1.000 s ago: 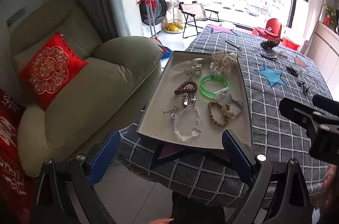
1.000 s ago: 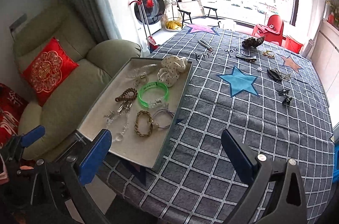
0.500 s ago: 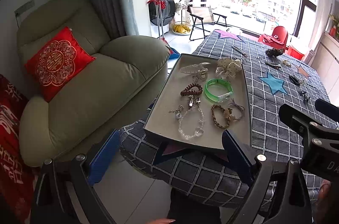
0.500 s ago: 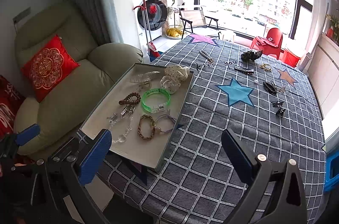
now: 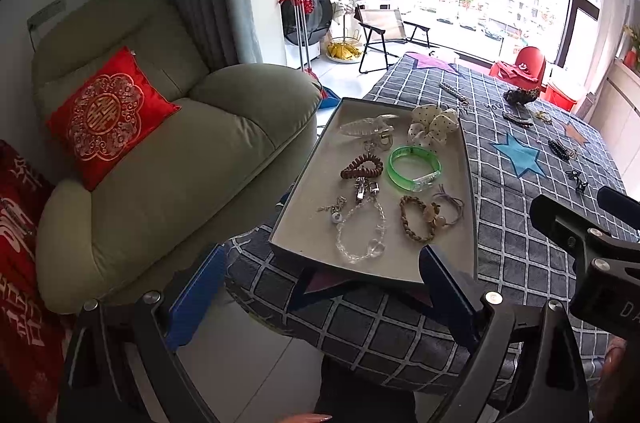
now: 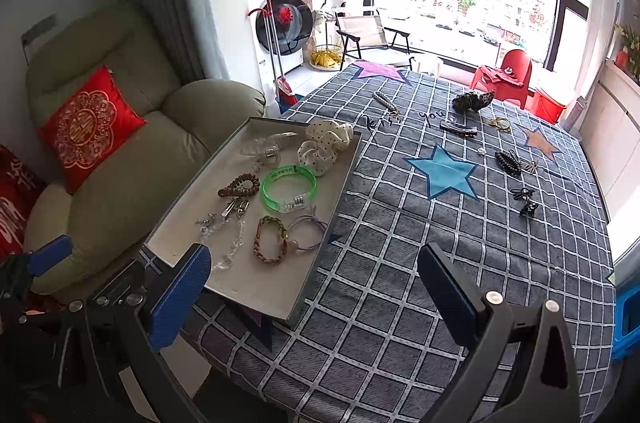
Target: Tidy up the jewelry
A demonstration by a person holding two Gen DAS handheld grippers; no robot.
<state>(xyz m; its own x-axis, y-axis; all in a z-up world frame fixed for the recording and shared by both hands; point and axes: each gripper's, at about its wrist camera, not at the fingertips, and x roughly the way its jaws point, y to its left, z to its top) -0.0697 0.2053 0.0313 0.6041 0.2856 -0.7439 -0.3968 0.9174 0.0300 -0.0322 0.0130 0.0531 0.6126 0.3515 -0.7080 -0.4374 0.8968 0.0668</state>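
Checked tablecloth [image 6: 400, 263] by bright window. Tray [image 6: 188, 207] on near-left edge already holds green bangle [image 6: 289, 187], scrunchie [image 6: 326, 147], bracelets. Your left gripper [image 5: 320, 287] and right gripper [image 6: 316, 283]: both spread wide, empty, hovering near edge. Left to collect: dark clips [image 6: 508, 163] far right.

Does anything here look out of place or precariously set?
Yes. The grey tray of bracelets lies askew with its near corner jutting past the table edge. Several hair clips, like the black claw clip, lie scattered on the tablecloth outside it.
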